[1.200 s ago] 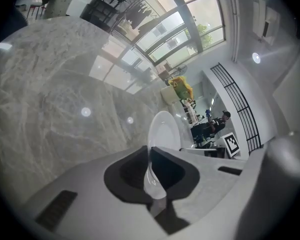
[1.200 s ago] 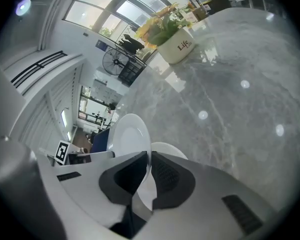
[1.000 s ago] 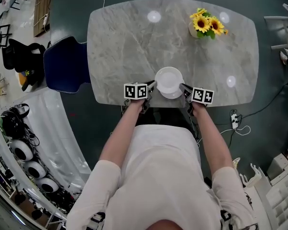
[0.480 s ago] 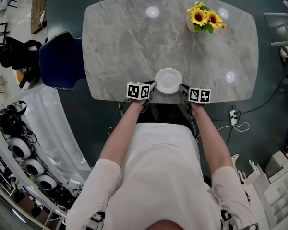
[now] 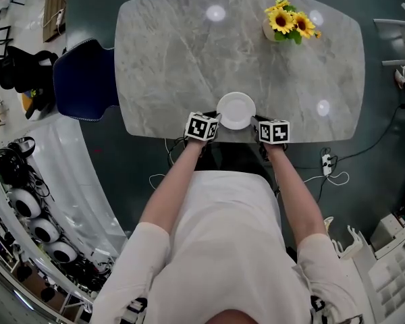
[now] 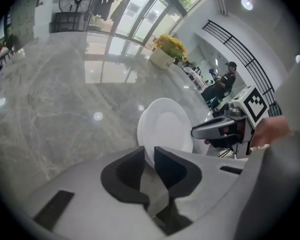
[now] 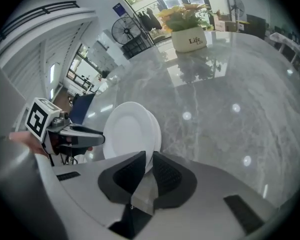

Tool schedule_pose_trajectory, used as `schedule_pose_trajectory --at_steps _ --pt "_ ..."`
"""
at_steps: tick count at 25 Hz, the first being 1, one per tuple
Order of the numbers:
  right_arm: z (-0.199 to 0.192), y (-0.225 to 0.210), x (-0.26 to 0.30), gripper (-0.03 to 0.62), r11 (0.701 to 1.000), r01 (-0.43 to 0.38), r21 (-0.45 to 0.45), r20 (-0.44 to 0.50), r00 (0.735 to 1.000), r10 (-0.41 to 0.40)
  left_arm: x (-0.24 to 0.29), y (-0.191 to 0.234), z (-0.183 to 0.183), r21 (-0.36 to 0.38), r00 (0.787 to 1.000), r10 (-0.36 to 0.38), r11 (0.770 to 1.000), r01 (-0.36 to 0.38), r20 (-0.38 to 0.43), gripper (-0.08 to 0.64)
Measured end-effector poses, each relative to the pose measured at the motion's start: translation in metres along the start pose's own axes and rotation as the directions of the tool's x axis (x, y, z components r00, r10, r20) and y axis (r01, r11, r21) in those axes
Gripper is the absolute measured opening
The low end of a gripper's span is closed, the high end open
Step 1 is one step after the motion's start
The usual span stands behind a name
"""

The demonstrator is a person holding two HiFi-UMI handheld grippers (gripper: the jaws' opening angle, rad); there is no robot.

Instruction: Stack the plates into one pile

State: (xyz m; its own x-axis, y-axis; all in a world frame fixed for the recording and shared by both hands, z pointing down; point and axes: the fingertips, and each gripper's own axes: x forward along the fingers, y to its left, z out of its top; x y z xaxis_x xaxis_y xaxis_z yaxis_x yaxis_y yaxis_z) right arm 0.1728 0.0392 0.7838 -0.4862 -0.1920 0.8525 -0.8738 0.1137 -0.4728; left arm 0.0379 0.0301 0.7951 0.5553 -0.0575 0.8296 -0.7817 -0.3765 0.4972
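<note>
Releasing, by my judgement: left tongs and right tongs have just been opening, opposite rims of the pile of plates loose between their pads. Pile rests stacked at the table near edge; sunflowers stand well beyond.

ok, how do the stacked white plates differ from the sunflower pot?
The stack of round white plates lies low and flat at the near edge of the grey marble table; the white pot of yellow sunflowers stands upright near the far edge, to the right. The plates are bare; the pot holds flowers. Both are white and rest on that table.
</note>
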Motion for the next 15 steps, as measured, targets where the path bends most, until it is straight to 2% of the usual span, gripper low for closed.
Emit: schedule_pose_trajectory --at_steps 4,5,7,8,15 --pt "-0.003 -0.004 0.001 0.067 0.998 0.038 -0.049 -0.026 0.999 -0.039 0.007 0.0 -0.007 0.002 1.0 0.001 1.0 -0.001 -0.015 0.072" --pt "-0.004 -0.006 0.002 0.089 0.997 0.051 -0.062 -0.026 0.998 -0.052 0.007 -0.001 -0.007 0.012 1.0 0.011 1.0 -0.011 -0.014 0.078" --pt "-0.004 -0.008 0.001 0.169 0.996 0.062 -0.071 -0.013 0.998 -0.063 0.007 -0.002 -0.006 0.034 1.0 0.031 0.999 -0.031 -0.003 0.15" --pt "-0.003 -0.008 0.0 0.173 0.996 0.059 -0.068 0.002 0.998 -0.059 0.006 -0.003 -0.006 0.043 0.999 0.039 0.998 -0.039 0.005 0.175" --pt "0.004 -0.01 -0.018 0.172 0.997 0.025 -0.08 0.073 0.997 -0.019 -0.008 -0.006 -0.007 0.049 0.997 0.06 0.997 -0.063 0.056 0.175"
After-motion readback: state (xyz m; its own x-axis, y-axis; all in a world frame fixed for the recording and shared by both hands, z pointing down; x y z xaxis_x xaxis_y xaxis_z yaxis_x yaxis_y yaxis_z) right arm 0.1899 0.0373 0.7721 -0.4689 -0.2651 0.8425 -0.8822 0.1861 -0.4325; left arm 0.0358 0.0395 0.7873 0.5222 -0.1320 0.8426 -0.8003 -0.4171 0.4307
